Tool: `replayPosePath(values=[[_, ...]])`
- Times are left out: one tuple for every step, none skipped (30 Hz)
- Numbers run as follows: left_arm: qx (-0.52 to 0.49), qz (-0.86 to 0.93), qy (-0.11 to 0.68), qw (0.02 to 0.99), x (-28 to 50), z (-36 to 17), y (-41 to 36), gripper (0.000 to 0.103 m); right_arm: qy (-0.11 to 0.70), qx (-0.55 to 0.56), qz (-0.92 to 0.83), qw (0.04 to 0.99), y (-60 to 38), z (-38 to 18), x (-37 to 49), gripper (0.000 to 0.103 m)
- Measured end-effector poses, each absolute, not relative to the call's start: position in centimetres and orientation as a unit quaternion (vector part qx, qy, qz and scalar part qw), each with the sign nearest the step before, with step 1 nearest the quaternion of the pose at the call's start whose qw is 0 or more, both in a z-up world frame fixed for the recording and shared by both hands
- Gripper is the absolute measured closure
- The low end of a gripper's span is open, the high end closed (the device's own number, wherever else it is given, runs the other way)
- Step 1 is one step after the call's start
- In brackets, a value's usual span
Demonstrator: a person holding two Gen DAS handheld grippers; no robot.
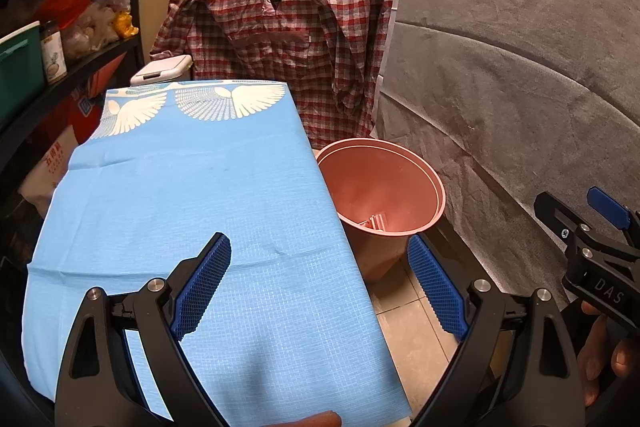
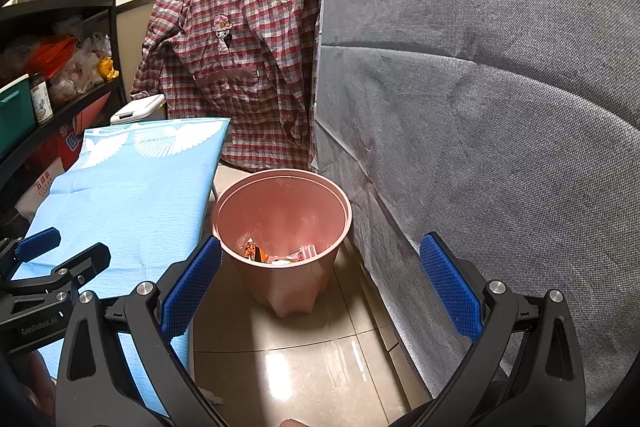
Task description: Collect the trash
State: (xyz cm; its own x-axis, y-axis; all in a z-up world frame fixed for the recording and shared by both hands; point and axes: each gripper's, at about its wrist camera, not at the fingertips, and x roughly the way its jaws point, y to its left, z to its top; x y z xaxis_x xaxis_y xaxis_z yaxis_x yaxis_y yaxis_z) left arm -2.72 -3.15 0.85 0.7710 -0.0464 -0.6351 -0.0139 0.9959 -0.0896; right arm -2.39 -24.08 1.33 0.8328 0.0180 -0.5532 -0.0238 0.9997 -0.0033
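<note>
Wrappers (image 2: 276, 253) show only in the right wrist view: orange and white scraps lying at the bottom of the pink wastebasket (image 2: 282, 227), which stands on the tiled floor (image 2: 304, 359) between the bench and a grey fabric cover (image 2: 500, 107). The left wrist view looks at the same wastebasket (image 1: 380, 195) from farther left, and its near wall hides the wrappers there; only a pale ribbed bit shows inside.

The left view, in turn, shows most of the bench's blue cloth (image 1: 192, 211) (white wing pattern at the far end), with nothing lying on it.

Left gripper (image 1: 320, 287) hangs over the bench's right edge, its blue pads spread wide with nothing between them. Right gripper (image 2: 320, 291) is likewise wide open and empty, held above the floor just short of the wastebasket. Each gripper appears at the edge of the other's view, partly cut off.

A red-and-white checked shirt (image 2: 240, 67) hangs behind the bench. Shelves (image 2: 60, 67) on the left hold jars and bags, too dim to tell apart. Fingertips at the bottom of both views are cut off.
</note>
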Motion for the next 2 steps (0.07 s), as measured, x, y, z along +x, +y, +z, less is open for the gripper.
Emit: replayPosePath(values=[[-0.045,-0.009,0.339,0.940,-2.67,0.84,-3.11,0.016,0.289,-0.005,0.011,0.957,-24.08,1.33,-2.39,0.005],[-0.045,-0.009,0.339,0.940,-2.63,0.84,-3.07,0.016,0.289,-0.005,0.011,0.957,-24.08,1.33,-2.39,0.005]])
